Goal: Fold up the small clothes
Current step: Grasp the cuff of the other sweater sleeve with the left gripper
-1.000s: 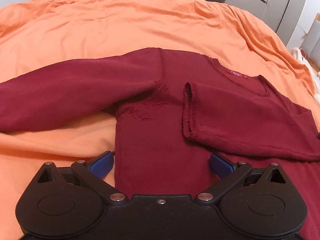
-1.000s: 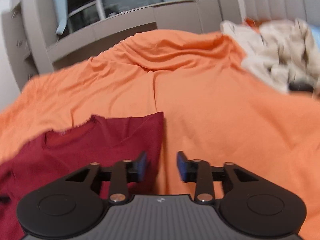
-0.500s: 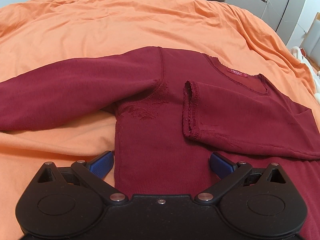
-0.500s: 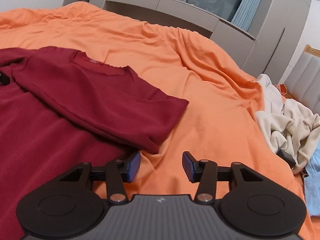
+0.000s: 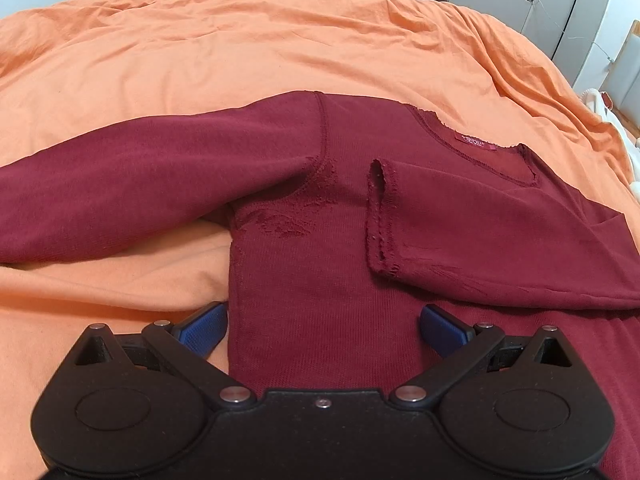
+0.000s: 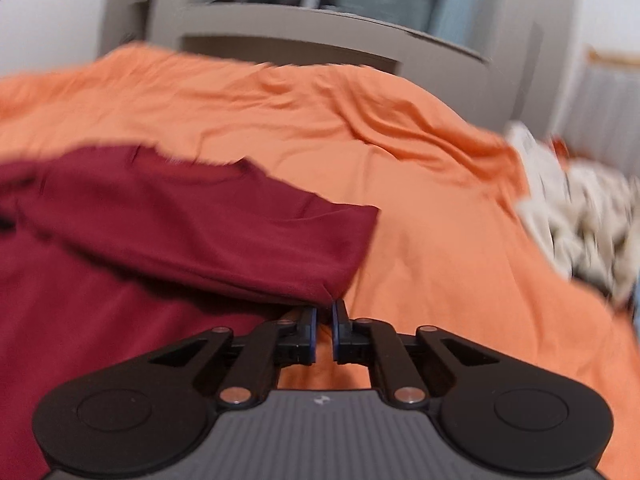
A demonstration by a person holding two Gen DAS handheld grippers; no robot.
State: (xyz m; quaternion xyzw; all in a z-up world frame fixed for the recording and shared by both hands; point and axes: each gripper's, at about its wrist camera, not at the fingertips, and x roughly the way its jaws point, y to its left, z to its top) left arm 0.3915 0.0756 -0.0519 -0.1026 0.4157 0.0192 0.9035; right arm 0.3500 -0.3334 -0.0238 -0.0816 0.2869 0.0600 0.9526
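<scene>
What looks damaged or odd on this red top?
The maroon top has a rough, pilled patch under its left-hand armpit, and the cuff of the sleeve folded across its chest is frayed. The neckline edge looks ragged too.

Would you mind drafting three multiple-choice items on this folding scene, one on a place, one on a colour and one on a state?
1. Where does the cuff of the folded sleeve lie?
A. On the shirt's chest
B. On the bare bedspread
C. Over the neckline label

2. What colour is the bedspread under the shirt?
A. Grey
B. Orange
C. Blue

3. How do the jaws of the left gripper stand?
A. Spread wide, holding nothing
B. Shut on the shirt
C. Shut on the bedspread

Answers:
1 A: the frayed cuff end rests on the shirt front, below and left of the label.
2 B: orange cloth surrounds the dark red shirt.
3 A: its blue pads sit far apart over the shirt body.
</scene>
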